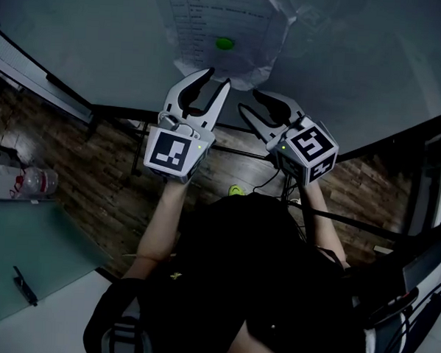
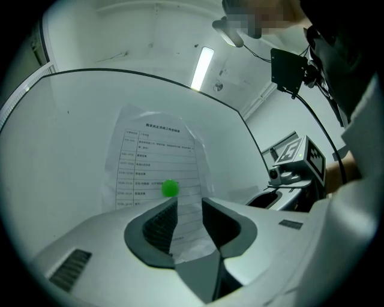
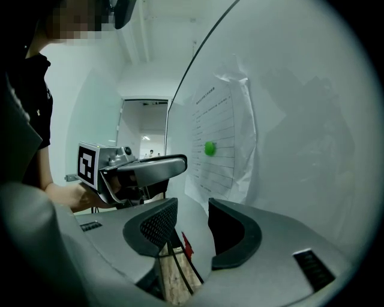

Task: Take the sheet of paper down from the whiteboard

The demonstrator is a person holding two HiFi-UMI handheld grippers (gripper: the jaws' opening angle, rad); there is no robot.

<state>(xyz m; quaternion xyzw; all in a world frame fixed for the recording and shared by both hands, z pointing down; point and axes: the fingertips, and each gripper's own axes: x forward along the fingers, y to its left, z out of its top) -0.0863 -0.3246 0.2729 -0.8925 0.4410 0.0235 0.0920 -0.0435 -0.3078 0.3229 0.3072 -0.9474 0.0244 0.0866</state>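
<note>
Left gripper (image 1: 217, 79): jaws partly apart, the sheet's lower edge showing in the gap, pads not pressing on it. Sheet of paper (image 1: 214, 20) hangs on the whiteboard (image 1: 95, 40) under a green magnet (image 1: 224, 42). Right gripper (image 1: 251, 102): jaws wide apart, empty, just beside the sheet's lower right corner.

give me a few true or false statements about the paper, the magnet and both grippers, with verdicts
1. The sheet of paper hangs on the whiteboard. True.
2. A red magnet pins the sheet. False: the magnet is green.
3. The left gripper has its jaws apart, at the sheet's lower edge. True.
4. The right gripper is clamped on the sheet. False: its jaws are apart with nothing gripped, and the sheet lies off to one side of them.
</note>
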